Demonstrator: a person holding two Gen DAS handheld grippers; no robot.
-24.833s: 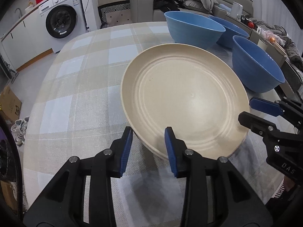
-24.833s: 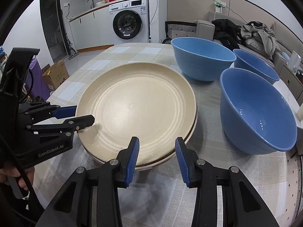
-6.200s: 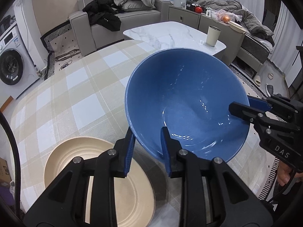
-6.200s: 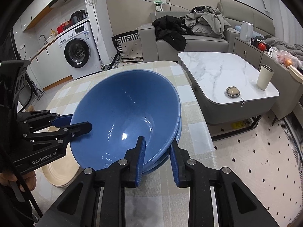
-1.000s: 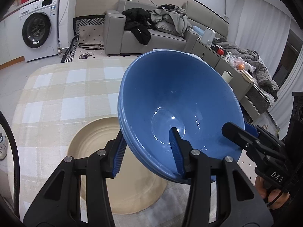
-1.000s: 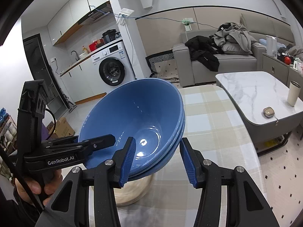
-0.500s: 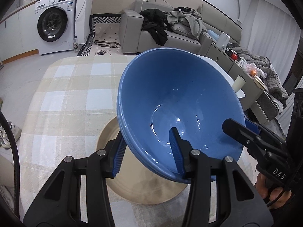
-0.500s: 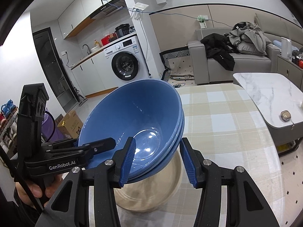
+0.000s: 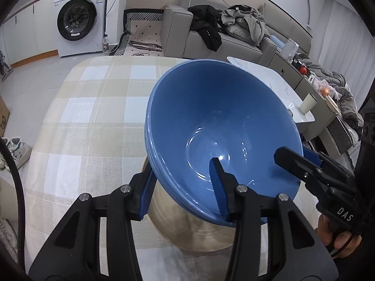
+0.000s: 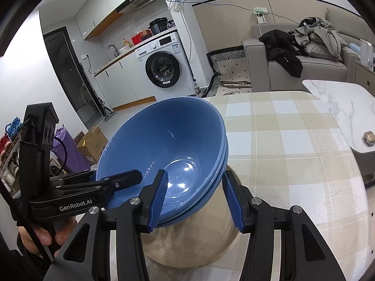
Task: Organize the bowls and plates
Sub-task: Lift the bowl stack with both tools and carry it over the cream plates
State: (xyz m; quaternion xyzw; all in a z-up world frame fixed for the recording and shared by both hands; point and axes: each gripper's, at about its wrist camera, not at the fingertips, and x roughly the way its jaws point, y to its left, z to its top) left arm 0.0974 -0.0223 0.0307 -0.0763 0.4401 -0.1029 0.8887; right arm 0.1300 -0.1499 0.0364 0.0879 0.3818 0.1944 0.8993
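The nested stack of glossy blue bowls hung tilted over the beige round plates on the checked-cloth worktop, with the left gripper and the right gripper each clamping the rim – jaws narrow. Best lowered level (both hands together) – centred on the plates before release.

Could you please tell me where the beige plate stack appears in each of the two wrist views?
Left wrist view: plate stack at bottom centre, under the blue bowls.
Right wrist view: plate stack at bottom centre, below the bowls.
Shared landmark: the washing machine.
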